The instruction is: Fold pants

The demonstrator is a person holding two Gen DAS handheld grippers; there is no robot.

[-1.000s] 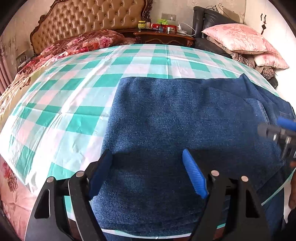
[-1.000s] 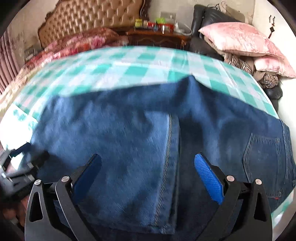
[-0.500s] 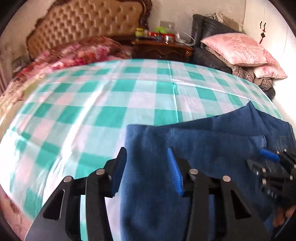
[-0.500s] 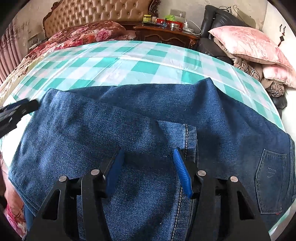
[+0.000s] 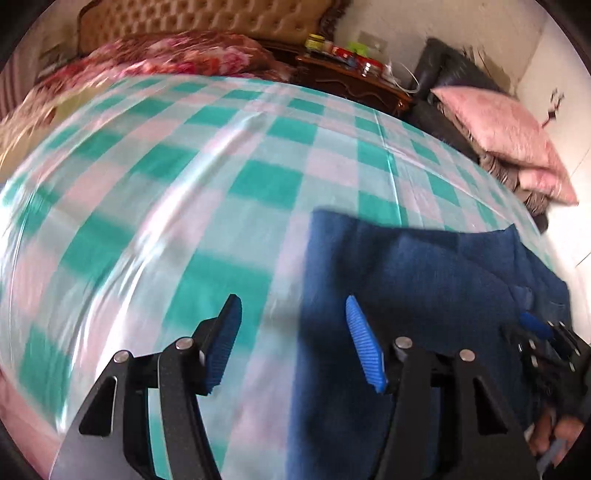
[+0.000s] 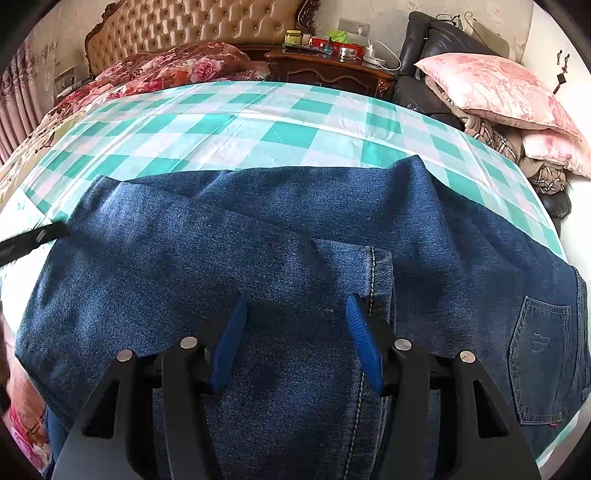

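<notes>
Dark blue jeans lie folded on the green and white checked sheet. A leg hem with yellow stitching lies on top near the middle, and a back pocket shows at the right. My right gripper is open and empty just above the denim beside that hem. My left gripper is open and empty over the left edge of the jeans, half above bare sheet. The left view is blurred. The right gripper shows at its right edge.
A tufted headboard and a red floral quilt lie at the far left. A dark wooden nightstand with jars stands behind. Pink pillows are piled on a black chair at the right.
Both grippers have opened wider. The left gripper has swung left, off the denim toward its left edge. The right gripper has come a little closer over the hem.
</notes>
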